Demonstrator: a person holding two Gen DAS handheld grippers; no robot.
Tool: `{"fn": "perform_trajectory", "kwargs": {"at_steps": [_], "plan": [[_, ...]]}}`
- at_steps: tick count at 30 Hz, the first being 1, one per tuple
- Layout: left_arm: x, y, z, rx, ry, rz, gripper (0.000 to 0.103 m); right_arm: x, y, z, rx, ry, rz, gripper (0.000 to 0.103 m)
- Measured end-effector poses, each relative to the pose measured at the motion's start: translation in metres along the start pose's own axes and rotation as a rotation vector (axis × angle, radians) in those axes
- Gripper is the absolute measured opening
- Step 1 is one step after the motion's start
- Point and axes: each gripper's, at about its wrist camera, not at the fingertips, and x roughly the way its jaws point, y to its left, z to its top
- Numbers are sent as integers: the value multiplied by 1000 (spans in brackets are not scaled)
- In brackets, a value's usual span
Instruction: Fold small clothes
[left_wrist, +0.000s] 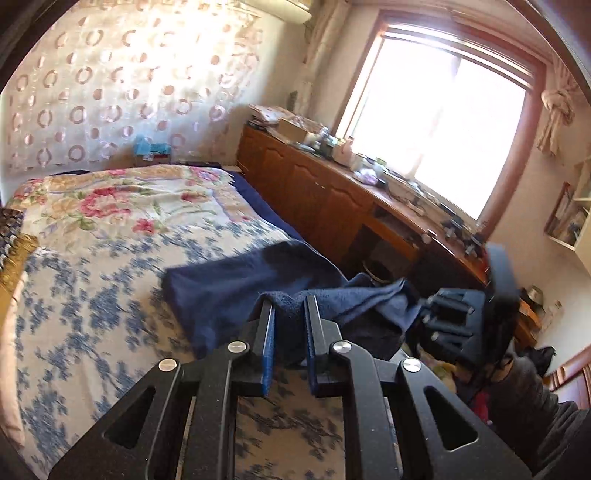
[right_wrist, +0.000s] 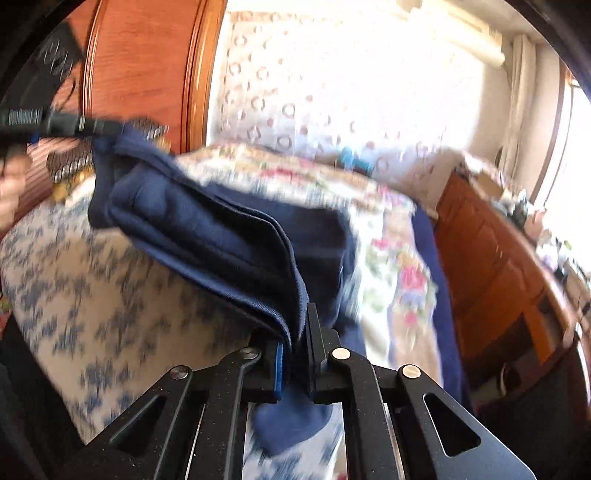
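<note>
A dark navy blue garment (left_wrist: 236, 291) lies partly on the flowered bed and is lifted at its near edge. My left gripper (left_wrist: 289, 306) is shut on one corner of it. My right gripper (right_wrist: 298, 325) is shut on another corner, with the cloth (right_wrist: 207, 229) stretched between the two, several layers thick. The right gripper also shows in the left wrist view (left_wrist: 454, 317) at the right, and the left gripper shows in the right wrist view (right_wrist: 88, 127) at the upper left. The views are blurred by motion.
The bed (left_wrist: 96, 258) has a white bedspread with blue and pink flowers. A long wooden cabinet (left_wrist: 317, 192) with clutter on top runs along the right under a bright window (left_wrist: 436, 125). A wooden headboard (right_wrist: 147, 66) stands behind the bed.
</note>
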Motion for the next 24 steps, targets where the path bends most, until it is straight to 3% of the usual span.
{"fn": "perform_trajectory", "kwargs": {"at_steps": [4,8,10,11,13,15,20,22,24], "plan": [[13,24,15,-20,8,47,15,22,-8,49,-38,-54,-15,8],[35,49,23,-25,47,92,19,68,-13,87,-56,-46,12,9],[45,60,24,-28,64,104,28,93,-16,97,-56,-26,23,9],[47,63,24,-24,61,115,42,106,-18,100,-52,-11,32,9],[51,70,25,-11,49,137,51,124,-30,103,-30,20,52,9],[54,76,26,-9,53,132,68,142,-40,107,-3,41,73,9],[75,86,18,5,118,131,73,160,-60,124,78,59,95,28],[85,88,13,5,149,143,73,166,-71,129,150,52,111,48],[96,92,8,3,177,151,73,160,-89,117,237,49,108,54]]}}
